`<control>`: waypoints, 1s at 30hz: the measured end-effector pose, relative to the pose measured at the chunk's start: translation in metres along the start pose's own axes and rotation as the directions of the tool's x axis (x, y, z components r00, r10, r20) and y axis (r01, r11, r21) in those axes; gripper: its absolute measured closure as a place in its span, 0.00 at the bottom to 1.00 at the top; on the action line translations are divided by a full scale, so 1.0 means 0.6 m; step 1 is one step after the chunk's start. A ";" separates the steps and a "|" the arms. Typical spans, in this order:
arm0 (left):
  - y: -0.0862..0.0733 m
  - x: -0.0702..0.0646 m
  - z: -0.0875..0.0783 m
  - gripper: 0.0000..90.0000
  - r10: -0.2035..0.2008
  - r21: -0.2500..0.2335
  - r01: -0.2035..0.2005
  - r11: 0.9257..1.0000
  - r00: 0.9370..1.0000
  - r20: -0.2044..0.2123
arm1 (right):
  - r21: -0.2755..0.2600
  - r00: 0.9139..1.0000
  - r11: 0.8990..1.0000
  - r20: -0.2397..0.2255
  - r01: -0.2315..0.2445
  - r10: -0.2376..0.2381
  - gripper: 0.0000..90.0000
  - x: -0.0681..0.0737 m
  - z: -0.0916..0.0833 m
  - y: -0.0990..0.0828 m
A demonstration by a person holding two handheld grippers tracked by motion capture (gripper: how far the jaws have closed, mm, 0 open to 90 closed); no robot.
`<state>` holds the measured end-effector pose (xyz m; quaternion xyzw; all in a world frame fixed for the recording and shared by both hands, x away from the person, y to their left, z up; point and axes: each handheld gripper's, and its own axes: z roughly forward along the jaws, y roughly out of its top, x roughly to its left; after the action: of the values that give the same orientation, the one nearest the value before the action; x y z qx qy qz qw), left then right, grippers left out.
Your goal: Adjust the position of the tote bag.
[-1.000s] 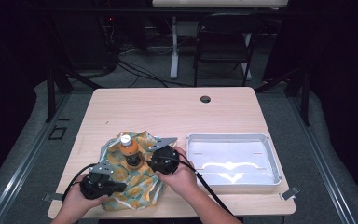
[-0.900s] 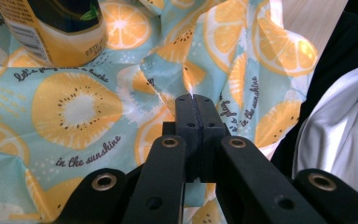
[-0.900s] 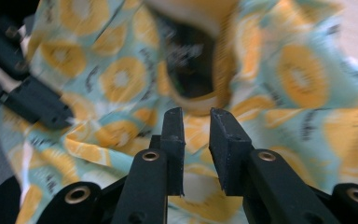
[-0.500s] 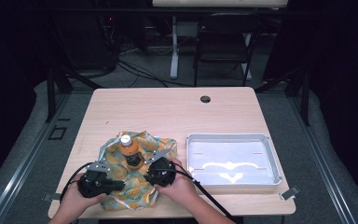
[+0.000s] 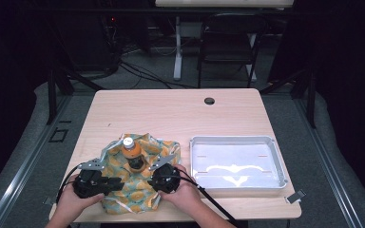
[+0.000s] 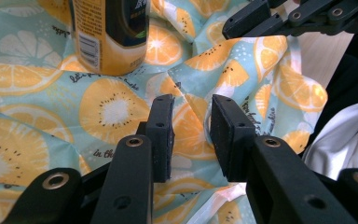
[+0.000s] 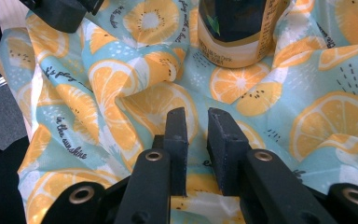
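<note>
A cloth printed with orange slices lies crumpled at the table's near left. On it stands an orange-capped bottle, upright, seen in the left gripper view as a yellow-labelled bottle and in the right gripper view as the bottle. My left gripper rests on the cloth left of the bottle. Its jaws have just been opening, and a loose cloth ridge rises between the left gripper's pads, unpressed. My right gripper sits low over the cloth, the right gripper's jaws a narrow gap apart with flat cloth under them.
A white tray lies to the right of the cloth. The table has a round cable hole near its far edge. A chair and cables stand on the floor beyond it.
The left gripper's jaws have opened and let the cloth fold go. The right gripper has come down and nearer to the table's front edge, onto the cloth. The bottle has stayed put.
</note>
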<state>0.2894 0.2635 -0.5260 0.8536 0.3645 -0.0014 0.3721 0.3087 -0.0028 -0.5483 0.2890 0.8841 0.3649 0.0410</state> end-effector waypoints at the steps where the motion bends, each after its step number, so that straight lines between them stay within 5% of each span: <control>1: 0.000 0.000 0.000 0.78 0.001 0.001 -0.001 1.000 1.000 -0.002 | -0.001 1.000 1.000 0.001 -0.001 0.001 0.86 0.000 0.000 0.000; 16: -0.007 0.010 0.002 0.82 0.002 0.030 -0.001 1.000 0.999 -0.053 | 0.012 1.000 1.000 0.020 0.016 -0.017 0.85 0.000 0.004 -0.005; 30: -0.009 0.017 -0.008 0.83 -0.019 0.009 0.019 1.000 0.999 -0.046 | -0.012 1.000 1.000 0.019 -0.001 0.001 0.81 -0.005 -0.003 -0.008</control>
<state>0.2922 0.2751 -0.5285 0.8515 0.3811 0.0130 0.3598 0.3083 -0.0086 -0.5507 0.2925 0.8813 0.3675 0.0509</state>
